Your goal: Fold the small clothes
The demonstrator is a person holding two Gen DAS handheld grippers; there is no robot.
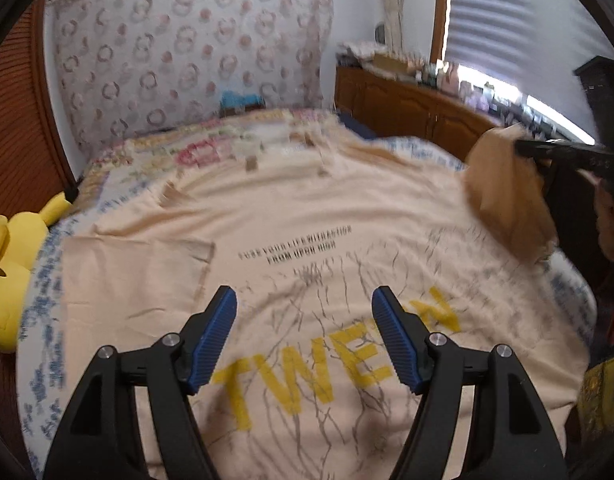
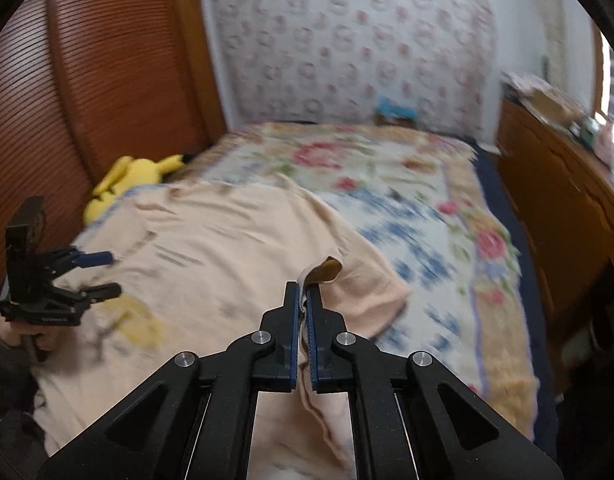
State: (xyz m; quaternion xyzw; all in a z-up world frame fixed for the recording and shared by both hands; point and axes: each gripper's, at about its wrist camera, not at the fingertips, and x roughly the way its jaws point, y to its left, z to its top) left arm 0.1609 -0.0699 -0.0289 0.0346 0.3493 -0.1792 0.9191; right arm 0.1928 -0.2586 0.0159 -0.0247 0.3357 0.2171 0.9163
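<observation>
A peach T-shirt [image 1: 307, 216] with yellow letters and black print lies spread on the bed; it also shows in the right wrist view [image 2: 211, 232]. My left gripper [image 1: 305, 304] is open and empty, hovering over the shirt's printed middle. Its left sleeve [image 1: 135, 276] lies folded inward. My right gripper [image 2: 303, 292] is shut on the shirt's right sleeve edge [image 2: 327, 270] and holds it lifted. That raised sleeve [image 1: 503, 192] shows at the right of the left wrist view, with the right gripper [image 1: 525, 148] on it. The left gripper [image 2: 107, 274] appears at the left of the right wrist view.
A floral quilt [image 2: 407, 184] covers the bed. A yellow plush toy [image 1: 11, 276] lies at the bed's left edge by a wooden slatted wall [image 2: 87, 80]. A patterned headboard cover [image 1: 187, 48] stands behind. A wooden cabinet [image 2: 559, 184] with clutter runs along the right side.
</observation>
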